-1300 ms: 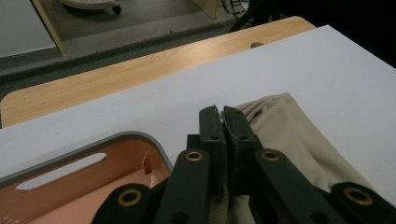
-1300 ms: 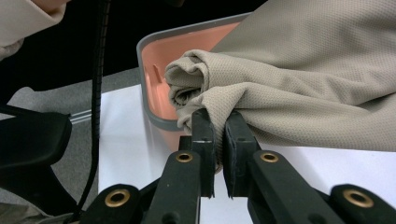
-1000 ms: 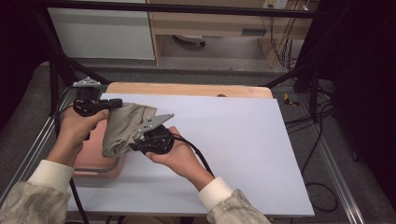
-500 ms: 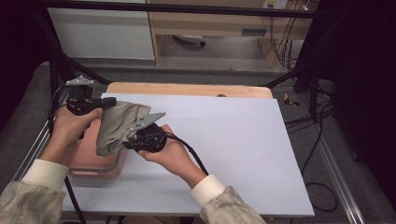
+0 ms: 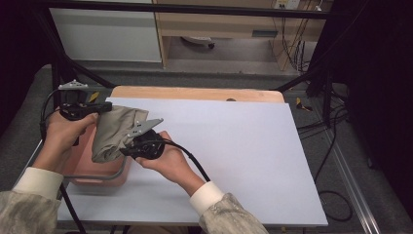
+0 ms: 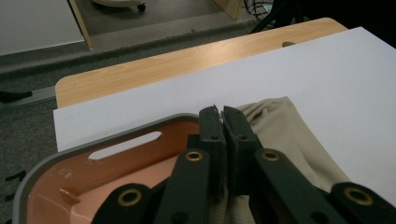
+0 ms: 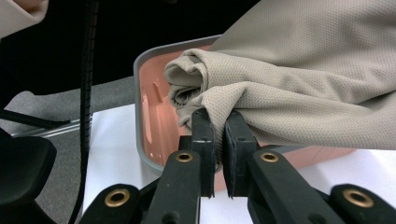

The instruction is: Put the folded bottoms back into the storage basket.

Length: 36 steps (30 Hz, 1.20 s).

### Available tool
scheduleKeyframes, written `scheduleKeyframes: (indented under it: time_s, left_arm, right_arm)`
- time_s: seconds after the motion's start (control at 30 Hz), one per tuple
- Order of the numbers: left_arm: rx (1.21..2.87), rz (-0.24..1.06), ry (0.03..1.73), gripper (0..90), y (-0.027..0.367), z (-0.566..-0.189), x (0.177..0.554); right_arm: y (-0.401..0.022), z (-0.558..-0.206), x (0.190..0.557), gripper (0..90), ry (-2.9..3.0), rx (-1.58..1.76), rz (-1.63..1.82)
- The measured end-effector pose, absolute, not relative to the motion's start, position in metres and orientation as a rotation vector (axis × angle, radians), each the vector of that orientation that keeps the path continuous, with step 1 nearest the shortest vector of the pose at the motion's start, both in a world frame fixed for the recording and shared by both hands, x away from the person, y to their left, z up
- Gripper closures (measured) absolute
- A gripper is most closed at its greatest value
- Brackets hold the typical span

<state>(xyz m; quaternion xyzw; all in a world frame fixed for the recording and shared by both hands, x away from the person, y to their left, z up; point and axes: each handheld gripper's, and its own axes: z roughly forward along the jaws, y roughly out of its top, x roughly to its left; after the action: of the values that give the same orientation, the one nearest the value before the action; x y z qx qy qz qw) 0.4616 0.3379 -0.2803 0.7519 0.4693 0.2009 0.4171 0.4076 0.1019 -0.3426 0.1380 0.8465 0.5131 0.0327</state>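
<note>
Both tools are clamped on 1 beige knit cloth point(image 5: 113, 132), which hangs between them above the pink bin point(image 5: 82, 175). The left gripper point(image 6: 222, 116) has its jaws pressed together on an edge, with the bin just below and to its left. The right gripper point(image 7: 218, 122) pinches a rolled fold, bin rim directly beyond its tips. That pinch looks shallow; a tug could slip the fold free and let the cloth drape over the rim.

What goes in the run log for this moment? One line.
left tongs: shut on cloth | right tongs: shut on cloth | cloth: held over pink bin
</note>
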Motion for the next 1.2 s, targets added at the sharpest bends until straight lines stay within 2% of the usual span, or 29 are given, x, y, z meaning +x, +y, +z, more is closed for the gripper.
scheduleKeyframes:
  time_s: [1.2]
  left_arm:
    - [1.854, 0.552, 1.257, 87.7, 0.373, -0.285, 0.459]
  right_arm:
    - [0.137, -0.353, 0.419, 84.8, 2.617, 0.426, 1.596]
